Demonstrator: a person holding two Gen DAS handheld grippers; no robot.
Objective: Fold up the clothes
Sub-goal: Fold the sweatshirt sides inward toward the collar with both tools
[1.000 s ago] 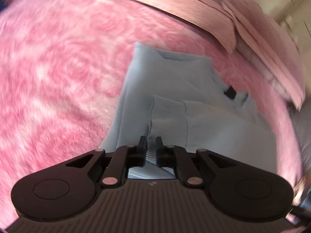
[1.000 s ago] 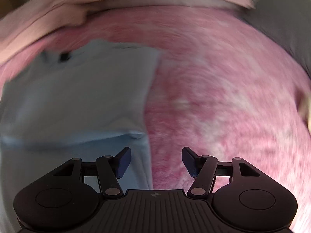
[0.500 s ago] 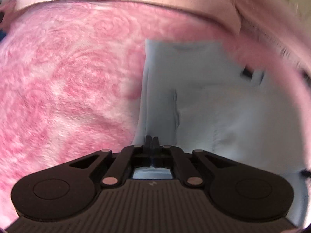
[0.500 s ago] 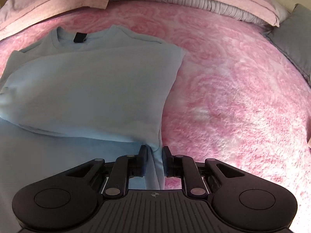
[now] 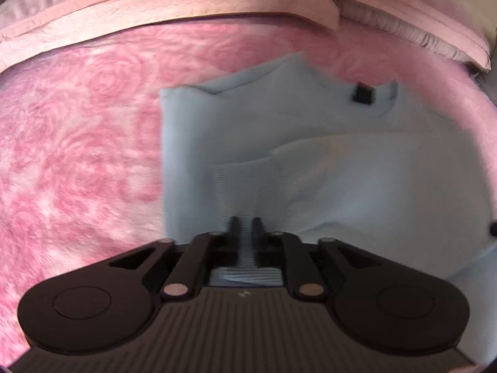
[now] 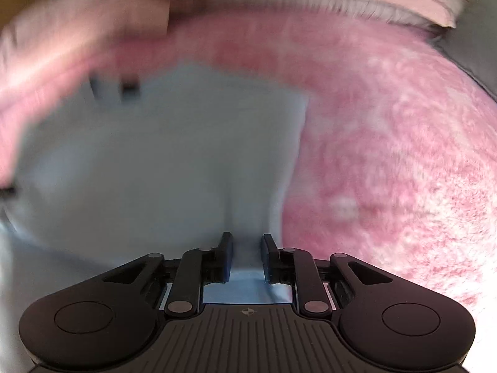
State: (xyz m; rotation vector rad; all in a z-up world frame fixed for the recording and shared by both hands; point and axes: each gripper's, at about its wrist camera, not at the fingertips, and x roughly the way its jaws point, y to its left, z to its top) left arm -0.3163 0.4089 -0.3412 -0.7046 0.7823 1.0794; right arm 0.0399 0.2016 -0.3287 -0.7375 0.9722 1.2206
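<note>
A light blue sweatshirt [image 5: 248, 130] lies on a pink rose-patterned blanket [image 5: 77, 155], its sleeves folded in and a black neck label [image 5: 362, 93] at the far end. My left gripper [image 5: 245, 227] is shut on the ribbed hem [image 5: 245, 180] near the garment's left side. The same sweatshirt [image 6: 161, 155] fills the left half of the blurred right wrist view, where my right gripper [image 6: 247, 242] is shut on its lower right edge, cloth bunched between the fingers.
Pale pink pillows [image 5: 186, 9] line the head of the bed beyond the sweatshirt. A grey cushion [image 6: 475, 37] sits at the far right. Bare pink blanket [image 6: 403, 155] spreads to the right of the garment.
Both grippers have lifted the lower edge and carried it toward the collar. The right gripper went from open to shut on the cloth. The left kept its hold on the hem.
</note>
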